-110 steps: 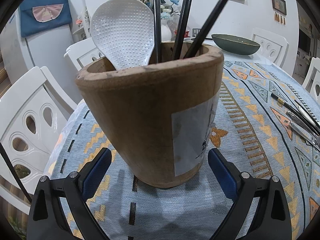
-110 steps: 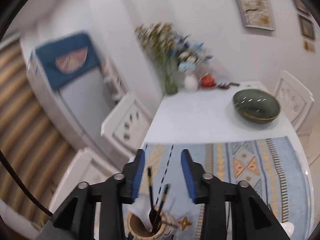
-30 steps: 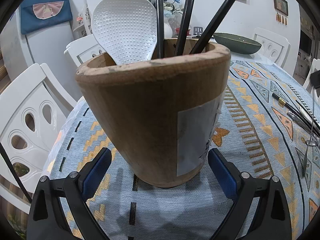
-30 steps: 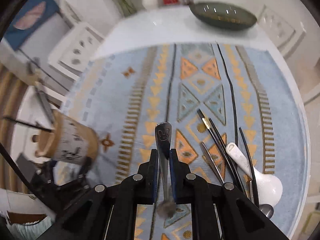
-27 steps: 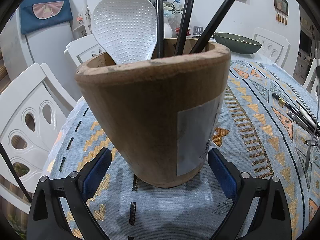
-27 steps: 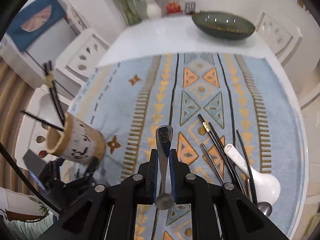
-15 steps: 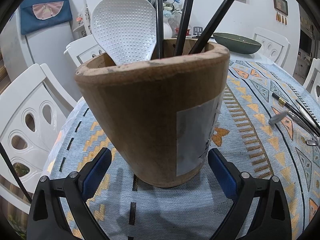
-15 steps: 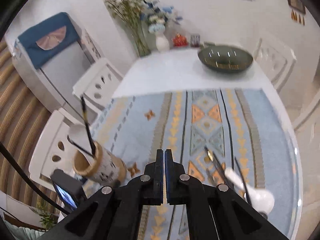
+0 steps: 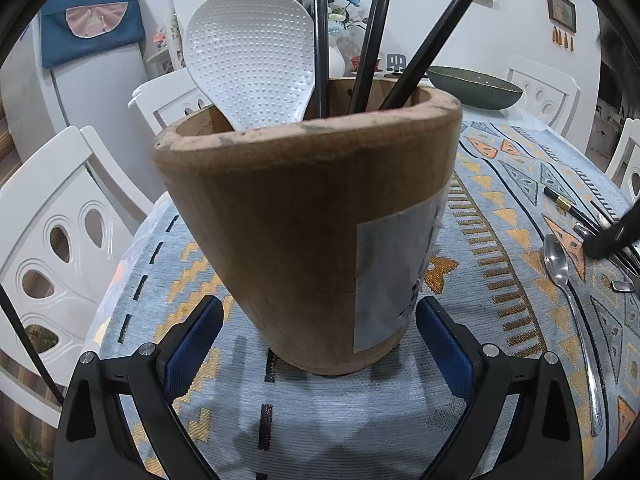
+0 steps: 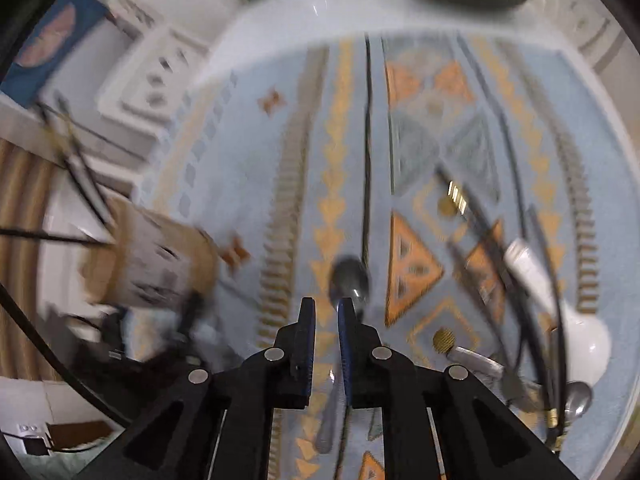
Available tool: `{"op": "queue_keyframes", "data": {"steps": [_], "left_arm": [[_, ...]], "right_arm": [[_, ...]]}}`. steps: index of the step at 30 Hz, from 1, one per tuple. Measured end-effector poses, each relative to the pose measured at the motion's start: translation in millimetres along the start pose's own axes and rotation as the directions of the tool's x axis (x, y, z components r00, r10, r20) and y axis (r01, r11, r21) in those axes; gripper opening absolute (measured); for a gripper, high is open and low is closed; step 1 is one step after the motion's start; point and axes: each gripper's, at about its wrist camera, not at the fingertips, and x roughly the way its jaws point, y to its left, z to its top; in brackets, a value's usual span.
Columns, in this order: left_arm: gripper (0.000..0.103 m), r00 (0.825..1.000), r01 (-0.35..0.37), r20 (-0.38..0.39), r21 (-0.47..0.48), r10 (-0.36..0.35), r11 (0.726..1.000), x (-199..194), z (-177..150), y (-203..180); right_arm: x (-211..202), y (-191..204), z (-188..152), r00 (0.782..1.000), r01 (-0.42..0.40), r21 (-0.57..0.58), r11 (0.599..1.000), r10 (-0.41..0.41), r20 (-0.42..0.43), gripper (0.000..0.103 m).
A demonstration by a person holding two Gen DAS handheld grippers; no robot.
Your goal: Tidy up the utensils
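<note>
— Blue patterned tablecloth (image 9: 360, 408) is covering the table, with white chairs (image 9: 48, 240) standing round it and a dark green bowl (image 9: 474, 86) sitting at the far end. What is the left gripper (image 9: 320, 320) doing?

— It is pointing down at the wooden holder (image 9: 288, 240). Its jaws are standing wide apart, one blue pad on each side of the holder's base, and neither is touching the wood.

— And what is the holder carrying?

— A white dimpled rice paddle (image 9: 248, 60) and three black chopsticks (image 9: 320, 40) are leaning inside it, handles down. The holder itself is standing upright on the cloth near the table's edge.

— Where is the metal spoon (image 10: 349, 280) lying?

— It is resting flat on the cloth, well apart from the holder, bowl end pointing toward the far side. In the blurred right wrist view its handle is running underneath the right gripper (image 10: 324, 308).

— Is that gripper holding it?

— No. Its jaws have just been opening and are now showing only a narrow gap, with nothing pinched between the pads; the spoon is lying below them.

— Anything else waiting?

— Loose black chopsticks (image 10: 480, 216), a white ceramic spoon (image 10: 584, 344) and more metal cutlery are lying in a cluster to the right of the spoon.
</note>
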Motion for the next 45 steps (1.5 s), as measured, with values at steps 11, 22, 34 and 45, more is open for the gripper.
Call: {"op": "queue_keyframes", "data": {"steps": [11,22,34,45], "left_arm": [[0.097,1.000,0.000,0.002,0.000,0.000,1.000,0,-1,1],[0.097,1.000,0.003,0.000,-0.005,-0.003,1.000,2,0,2],[0.097,1.000,0.004,-0.004,-0.007,-0.004,1.000,3,-1,3],[0.097,1.000,0.000,-0.005,-0.006,0.000,1.000,2,0,1]], "right_arm": [[51,-7,15,0.993,0.104,0.014,0.995,-0.103,-0.064,0.011],[62,17,23,0.994,0.038,-0.034,0.999,-0.042,-0.103,0.024],[72,41,26,0.983,0.092,-0.208,0.974,-0.122,-0.136,0.031],[73,82,5,0.975,0.197,-0.297,0.934,-0.219,-0.041,0.007]]}}
